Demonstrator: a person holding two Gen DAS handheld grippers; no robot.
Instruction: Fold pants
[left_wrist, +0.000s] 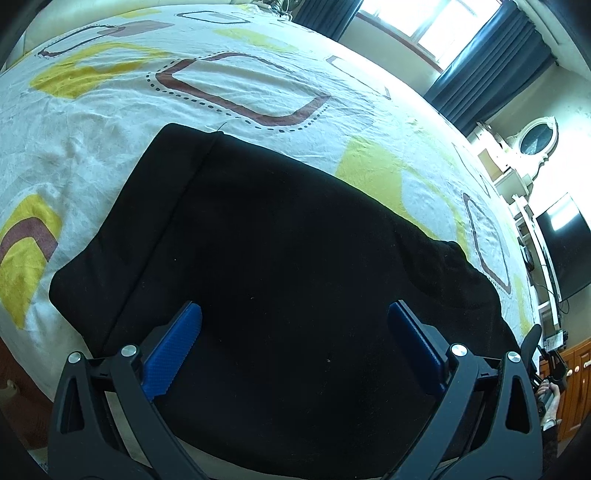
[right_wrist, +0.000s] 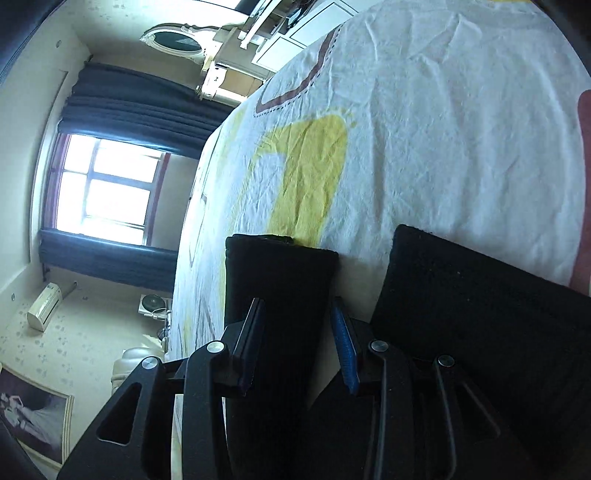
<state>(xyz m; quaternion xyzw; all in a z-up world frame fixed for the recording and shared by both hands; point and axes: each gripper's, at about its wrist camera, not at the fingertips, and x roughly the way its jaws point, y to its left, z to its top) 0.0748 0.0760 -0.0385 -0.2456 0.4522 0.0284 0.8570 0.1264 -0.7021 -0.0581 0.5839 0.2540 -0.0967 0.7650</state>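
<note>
Black pants (left_wrist: 280, 236) lie flat on a bed with a white sheet (left_wrist: 110, 122) patterned in yellow and brown. In the left wrist view they fill the middle, with a fold seam running down their left side. My left gripper (left_wrist: 293, 319) is open, its blue pads spread wide just above the black cloth, holding nothing. In the right wrist view, rolled sideways, two leg ends show: one leg (right_wrist: 280, 273) runs between my fingers, the other (right_wrist: 480, 302) lies to the right. My right gripper (right_wrist: 297, 308) is partly open around the near leg, its pads apart from the cloth.
The bed's near edge runs along the bottom of the left wrist view. Past the far side are a window with dark blue curtains (left_wrist: 480, 70), a white dresser with an oval mirror (left_wrist: 535, 138), a dark TV screen (left_wrist: 565, 247) and wooden cabinets (left_wrist: 572, 373).
</note>
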